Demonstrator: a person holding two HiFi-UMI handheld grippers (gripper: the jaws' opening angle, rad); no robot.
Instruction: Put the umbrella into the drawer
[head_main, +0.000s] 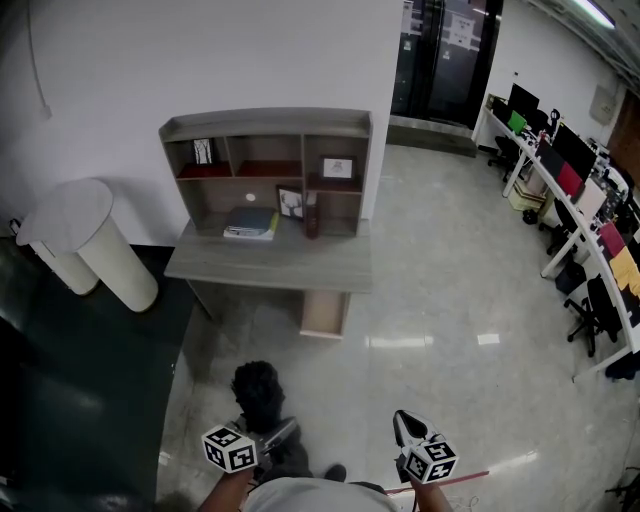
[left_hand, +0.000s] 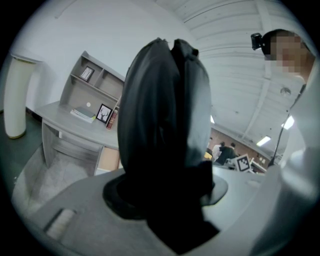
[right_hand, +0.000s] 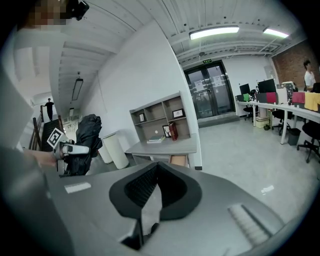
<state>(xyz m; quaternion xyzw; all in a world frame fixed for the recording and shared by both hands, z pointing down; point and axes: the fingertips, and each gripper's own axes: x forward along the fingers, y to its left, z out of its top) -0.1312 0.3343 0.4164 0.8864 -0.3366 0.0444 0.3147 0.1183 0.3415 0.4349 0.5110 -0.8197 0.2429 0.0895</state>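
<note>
The black folded umbrella (head_main: 257, 388) stands upright between the jaws of my left gripper (head_main: 272, 432), which is shut on it. It fills the left gripper view as the umbrella (left_hand: 165, 115), its lower end clamped in the left gripper (left_hand: 165, 195). My right gripper (head_main: 405, 425) is low on the right, shut with nothing in it; its pads meet at the tip of the right gripper (right_hand: 157, 165). Ahead stands the grey desk (head_main: 270, 265) with a hutch. A light wood drawer front (head_main: 324, 312) shows under its right side; whether it is open I cannot tell.
Two white cylinders (head_main: 95, 240) lean by the wall left of the desk. Books and picture frames sit in the hutch (head_main: 268, 170). Office desks with chairs (head_main: 590, 230) line the right side, glass doors (head_main: 445, 55) lie beyond. Glossy floor stretches between me and the desk.
</note>
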